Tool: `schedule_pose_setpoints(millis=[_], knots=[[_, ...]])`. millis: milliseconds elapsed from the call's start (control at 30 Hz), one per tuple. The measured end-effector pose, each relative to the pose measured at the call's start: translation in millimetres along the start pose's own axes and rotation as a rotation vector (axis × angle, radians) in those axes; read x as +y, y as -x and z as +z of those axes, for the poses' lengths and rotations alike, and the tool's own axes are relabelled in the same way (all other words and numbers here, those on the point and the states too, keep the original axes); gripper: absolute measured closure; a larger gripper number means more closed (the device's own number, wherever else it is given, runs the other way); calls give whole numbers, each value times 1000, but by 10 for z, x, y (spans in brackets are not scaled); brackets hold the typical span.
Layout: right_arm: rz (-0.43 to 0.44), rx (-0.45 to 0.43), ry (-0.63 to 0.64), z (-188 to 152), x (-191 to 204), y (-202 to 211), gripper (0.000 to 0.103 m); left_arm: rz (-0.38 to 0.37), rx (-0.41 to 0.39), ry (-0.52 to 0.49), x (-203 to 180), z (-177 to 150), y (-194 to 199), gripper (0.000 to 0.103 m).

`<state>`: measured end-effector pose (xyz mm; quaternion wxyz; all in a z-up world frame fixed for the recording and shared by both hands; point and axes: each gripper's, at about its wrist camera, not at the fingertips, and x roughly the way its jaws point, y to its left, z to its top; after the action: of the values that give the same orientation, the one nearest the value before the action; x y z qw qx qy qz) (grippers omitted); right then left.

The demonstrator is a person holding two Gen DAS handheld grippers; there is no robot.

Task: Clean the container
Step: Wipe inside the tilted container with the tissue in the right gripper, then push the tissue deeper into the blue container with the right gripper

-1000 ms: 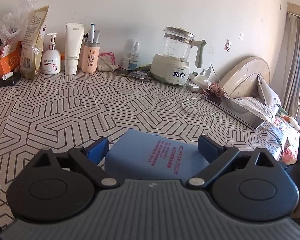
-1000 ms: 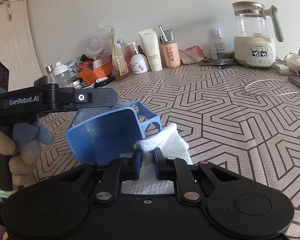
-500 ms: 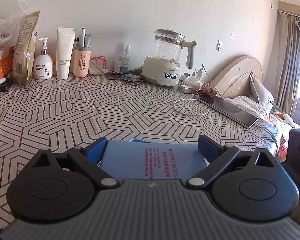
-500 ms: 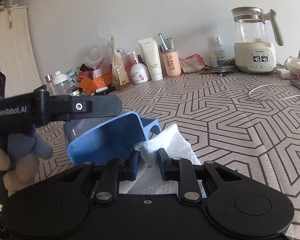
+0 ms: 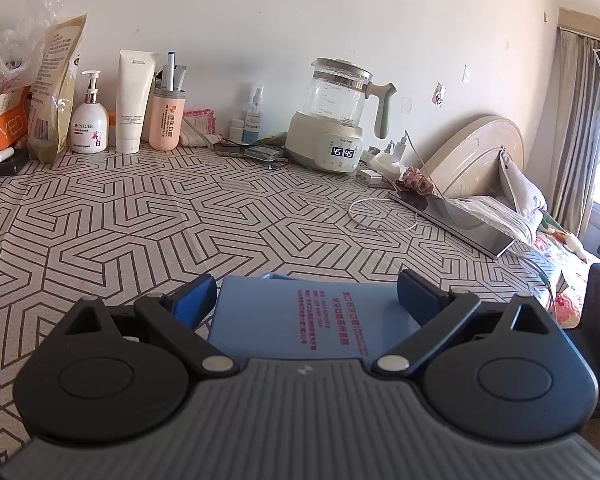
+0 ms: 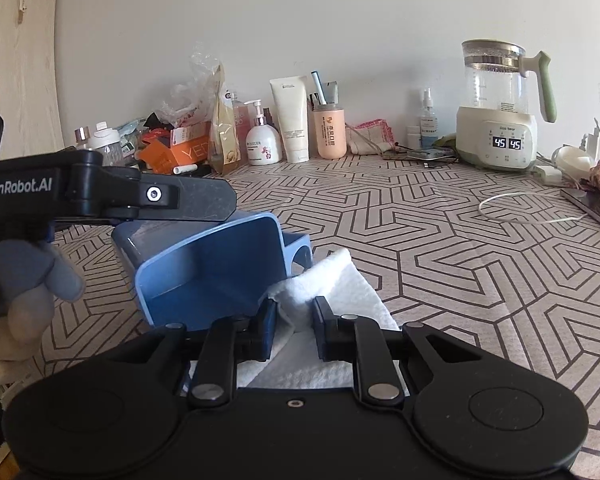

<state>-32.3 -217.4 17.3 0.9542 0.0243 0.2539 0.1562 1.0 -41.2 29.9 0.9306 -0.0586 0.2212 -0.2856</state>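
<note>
My left gripper (image 5: 304, 296) is shut on a blue plastic container (image 5: 308, 320) with red print, gripping its two sides. In the right wrist view the container (image 6: 204, 276) is tipped with its open mouth facing the camera, and the left gripper's finger (image 6: 196, 200) lies across its upper rim. A folded white cloth (image 6: 340, 280) sits just right of the mouth, against the container's right wall. My right gripper (image 6: 296, 316) has a fold of that cloth between its pads, and its jaws are closing on it.
The patterned tabletop (image 5: 148, 216) carries a kettle (image 5: 336, 120), bottles and a pink cup (image 5: 166, 122) along the back wall. A white cable loop (image 5: 380, 216) and a flat dark device (image 5: 460, 224) lie at the right. A person's gloved hand (image 6: 24, 276) holds the left gripper.
The right jaws parted slightly around the cloth, then drew in a little. The container's mouth sits a bit closer to the right gripper. The left gripper keeps its hold.
</note>
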Motion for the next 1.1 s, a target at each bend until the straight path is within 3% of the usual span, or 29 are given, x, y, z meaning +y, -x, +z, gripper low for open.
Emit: schedule_pose_setpoints(millis=[233, 433, 533, 733, 967, 1000, 1100], knots=[[-29, 8, 4, 15, -28, 75, 81, -9, 3, 20, 35, -4, -8, 4], [104, 2, -62, 34, -113, 40, 81, -10, 1, 29, 26, -13, -44, 4], [50, -2, -15, 34, -35, -79, 80, -3, 0, 17, 11, -10, -45, 4], [87, -32, -64, -9, -120, -79, 81, 9, -3, -5, -7, 2, -52, 4], [57, -60, -69, -44, -195, 76, 84, 36, -10, -22, -27, 4, -11, 4], [29, -68, -69, -48, -210, 100, 89, 36, -10, -21, -22, 4, -12, 4], [-108, -86, -27, -58, -269, 154, 90, 35, -10, -19, -17, 6, -18, 4]])
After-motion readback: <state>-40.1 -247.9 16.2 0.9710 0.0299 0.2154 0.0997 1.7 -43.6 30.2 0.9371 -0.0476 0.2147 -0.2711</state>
